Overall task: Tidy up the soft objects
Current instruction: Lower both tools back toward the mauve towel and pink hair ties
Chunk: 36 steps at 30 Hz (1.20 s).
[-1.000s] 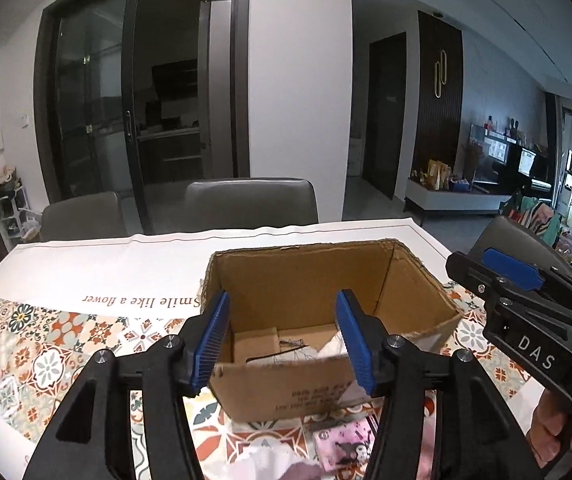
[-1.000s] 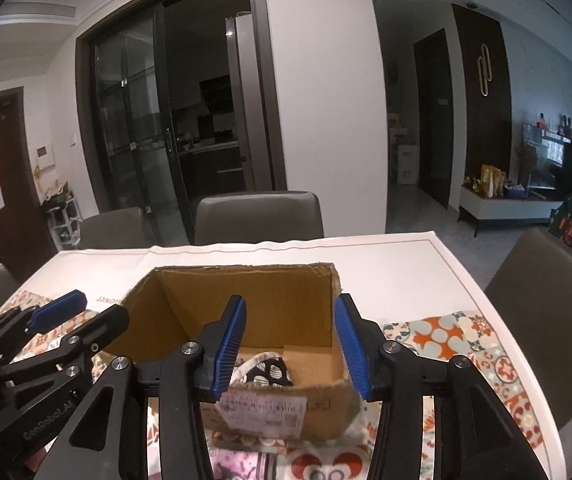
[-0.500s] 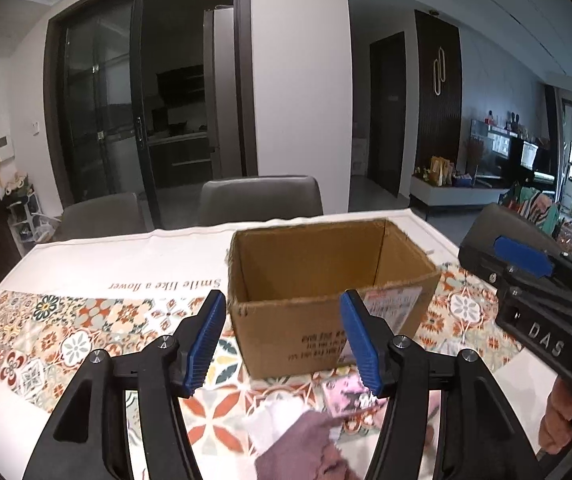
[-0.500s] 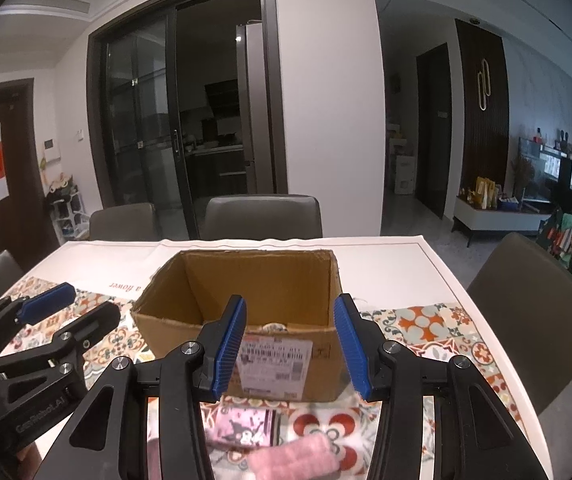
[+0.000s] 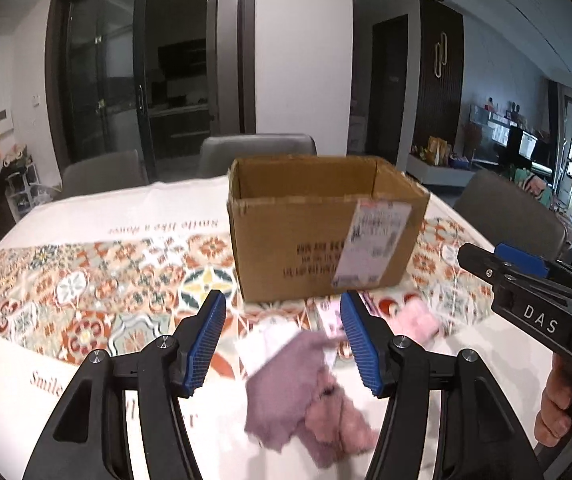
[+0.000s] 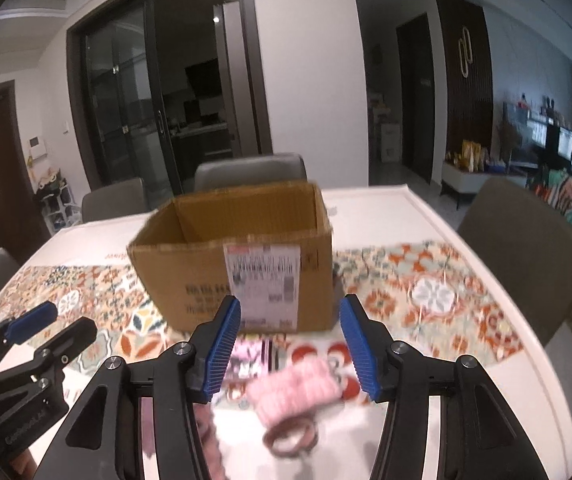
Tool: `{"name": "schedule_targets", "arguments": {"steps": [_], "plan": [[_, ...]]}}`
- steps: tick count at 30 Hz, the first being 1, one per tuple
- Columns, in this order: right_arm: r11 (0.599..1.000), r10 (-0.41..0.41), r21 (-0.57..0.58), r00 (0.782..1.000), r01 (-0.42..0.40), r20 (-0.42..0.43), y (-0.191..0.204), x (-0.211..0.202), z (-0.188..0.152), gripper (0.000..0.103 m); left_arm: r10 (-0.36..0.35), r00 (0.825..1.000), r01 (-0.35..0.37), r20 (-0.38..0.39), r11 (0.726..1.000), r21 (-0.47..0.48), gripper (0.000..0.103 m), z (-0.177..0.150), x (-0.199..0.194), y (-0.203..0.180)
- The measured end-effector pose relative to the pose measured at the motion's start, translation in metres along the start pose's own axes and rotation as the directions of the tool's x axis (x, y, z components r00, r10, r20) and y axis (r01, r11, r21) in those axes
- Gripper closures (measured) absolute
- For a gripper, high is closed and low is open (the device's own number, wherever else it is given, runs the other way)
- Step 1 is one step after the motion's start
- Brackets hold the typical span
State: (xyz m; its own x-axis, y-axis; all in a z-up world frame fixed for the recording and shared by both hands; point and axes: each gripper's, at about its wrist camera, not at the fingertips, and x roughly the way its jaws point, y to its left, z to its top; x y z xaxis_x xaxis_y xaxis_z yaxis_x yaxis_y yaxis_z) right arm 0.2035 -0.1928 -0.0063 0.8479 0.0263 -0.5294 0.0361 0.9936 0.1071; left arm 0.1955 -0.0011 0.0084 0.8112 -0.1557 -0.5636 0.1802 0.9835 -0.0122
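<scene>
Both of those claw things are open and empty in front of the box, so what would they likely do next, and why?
Probably lower the right gripper onto the pink fluffy cloth lying on the table just before the cardboard box and close on it. Its fingers are spread with the cloth between and just beyond them. The left gripper is just as open, over the mauve cloth.

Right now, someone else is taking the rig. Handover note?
Left gripper: open, empty, poised over the mauve cloth near the table's front edge.
Right gripper: open, empty, over the pink fuzzy roll.
Cardboard box: upright and open-topped on the patterned tablecloth, behind the loose items. These views do not show inside it.
Still on the table in front of the box: mauve cloth, a pink fluffy piece beside it, the pink roll, a printed pink piece, a brown loop.
Done: cannot tell from here.
Left: grasp each loose item and put it in the box, probably cloth and roll first.
</scene>
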Motion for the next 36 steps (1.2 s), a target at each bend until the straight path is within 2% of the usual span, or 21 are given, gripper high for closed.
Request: {"name": "schedule_targets", "arguments": {"steps": [11, 16, 23, 31, 36], "plan": [[1.000, 0.003, -0.006, 0.990, -0.004, -0.143, -0.003, 0.007, -0.061, 0.049, -0.042, 0.997, 0.044, -0.062, 0.998, 0.040, 0.044, -0.060, 0.004, -0.008], [0.999, 0.006, -0.031, 0.984, -0.012, -0.176, -0.001, 0.011, -0.081, 0.041, -0.062, 0.992, 0.065, -0.111, 0.998, 0.024, 0.042, -0.080, 0.013, -0.007], [0.999, 0.021, -0.022, 0.964, -0.028, -0.266, 0.000, 0.030, -0.101, 0.038, -0.080, 0.983, 0.083, -0.167, 0.996, 0.012, 0.039, -0.089, 0.031, -0.006], [1.000, 0.021, -0.014, 0.946, -0.027, -0.323, -0.003, 0.052, -0.108, 0.037, -0.110, 0.967, 0.111, -0.229, 0.994, -0.008, 0.038, -0.093, 0.055, -0.005], [0.999, 0.015, -0.024, 0.939, -0.025, -0.345, -0.002, 0.065, -0.111, 0.037, -0.082, 0.965, 0.085, -0.250, 0.996, 0.003, 0.037, -0.096, 0.070, -0.005]]}}
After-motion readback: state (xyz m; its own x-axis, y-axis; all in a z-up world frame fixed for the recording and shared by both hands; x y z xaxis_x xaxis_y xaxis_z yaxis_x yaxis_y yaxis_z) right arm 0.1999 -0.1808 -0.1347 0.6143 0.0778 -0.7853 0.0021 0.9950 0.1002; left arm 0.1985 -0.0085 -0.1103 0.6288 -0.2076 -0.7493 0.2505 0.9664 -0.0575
